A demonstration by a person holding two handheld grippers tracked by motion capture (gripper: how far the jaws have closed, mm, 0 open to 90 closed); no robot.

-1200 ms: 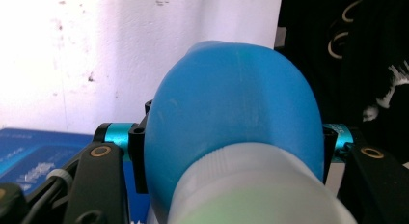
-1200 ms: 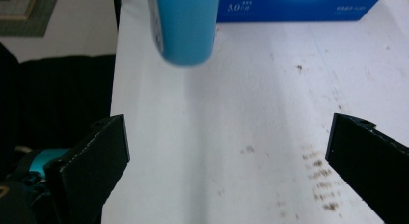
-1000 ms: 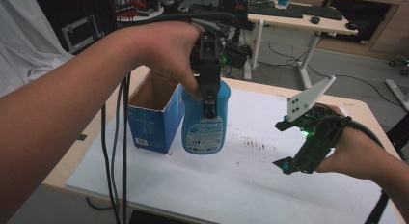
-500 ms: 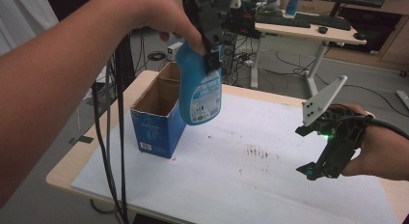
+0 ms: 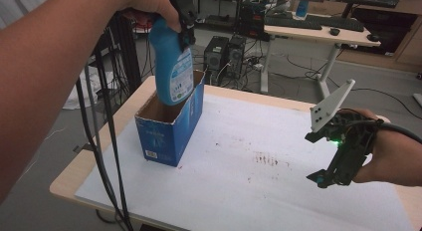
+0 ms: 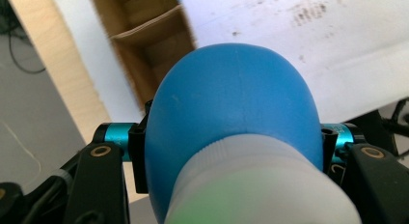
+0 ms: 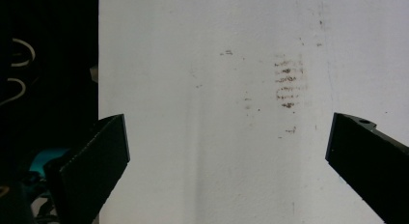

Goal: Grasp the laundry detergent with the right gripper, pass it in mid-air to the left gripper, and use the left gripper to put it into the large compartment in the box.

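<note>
- Step in hand: placing of blue bottle into blue carton; judged mid-insertion, not complete.
- Left claw: clamped on the bottle's upper part, just below the white cap, jaws pressing both flanks in the left gripper view.
- Bottle position: suspended upright with slight tilt, base dipped just inside the carton's open top at the far end; body well above the rim.
- Carton: standing on the white sheet covering the counter, brown interior with a divider visible in the left gripper view.
- Right claw: jaws wide apart, nothing between them, hanging over the stained patch of the sheet, well apart from the carton.
- Next move, as judged: straight descent into the compartment, bottle kept clear of the walls, release only once seated.
- Risk noted: carton unbraced; possible tipping or sliding on wall contact.
</note>
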